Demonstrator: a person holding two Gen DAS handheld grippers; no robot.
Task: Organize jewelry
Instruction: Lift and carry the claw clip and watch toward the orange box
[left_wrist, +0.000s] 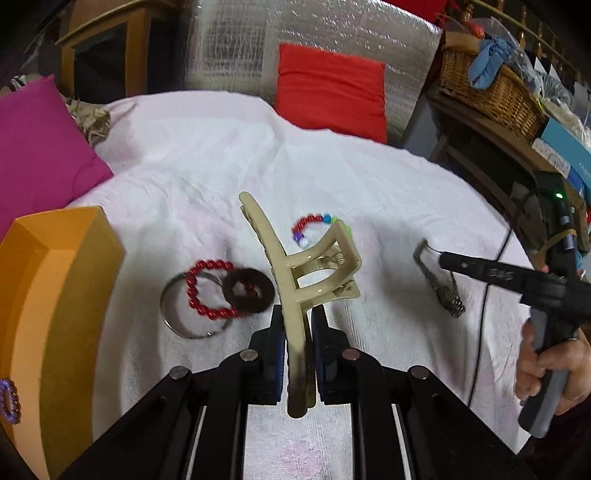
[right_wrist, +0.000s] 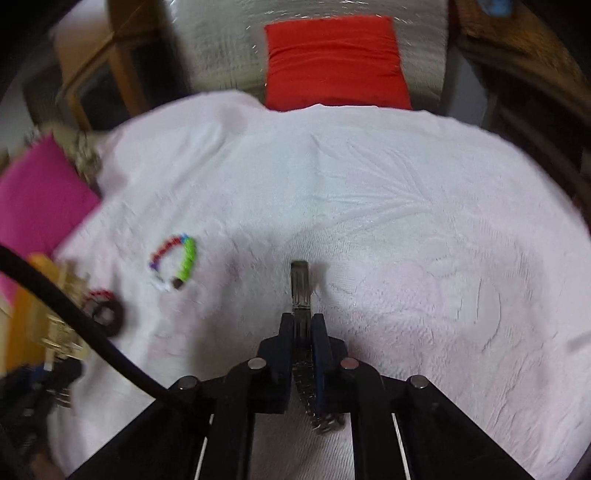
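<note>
The left gripper (left_wrist: 298, 354), at the bottom centre of the left wrist view, is clamping its blue-padded jaws on a large beige plastic claw hair clip (left_wrist: 303, 280), which is hanging clear of the pale pink towel-like cloth (left_wrist: 207, 162) covering the surface. At the right edge of that view a hand (left_wrist: 554, 365) is holding the right gripper (left_wrist: 441, 260), whose tips are pinching a dark metal link bracelet (left_wrist: 439, 284) that is trailing down toward the cloth. In the right wrist view, the right gripper (right_wrist: 303, 328) is closing on that same metal band (right_wrist: 300, 284), which is running between the jaws from the centre of the frame downward.

At the left edge of the left wrist view an orange cardboard box (left_wrist: 48, 295) is standing open, and a purple coiled hair tie (left_wrist: 9, 400) is showing at the lower left, though whether it is lying inside the box I cannot tell for certain.

Much seems to be left. Lying loose on the cloth left of centre are a red beaded bracelet (left_wrist: 210, 290), a thin silver bangle (left_wrist: 177, 314) under it and a dark brown fabric scrunchie (left_wrist: 248, 291) overlapping it; a multicoloured beaded bracelet (left_wrist: 317, 225) is lying behind the clip. Judging by this, the sorting is at an early-to-middle stage, with two pieces in hand and four waiting.
</note>
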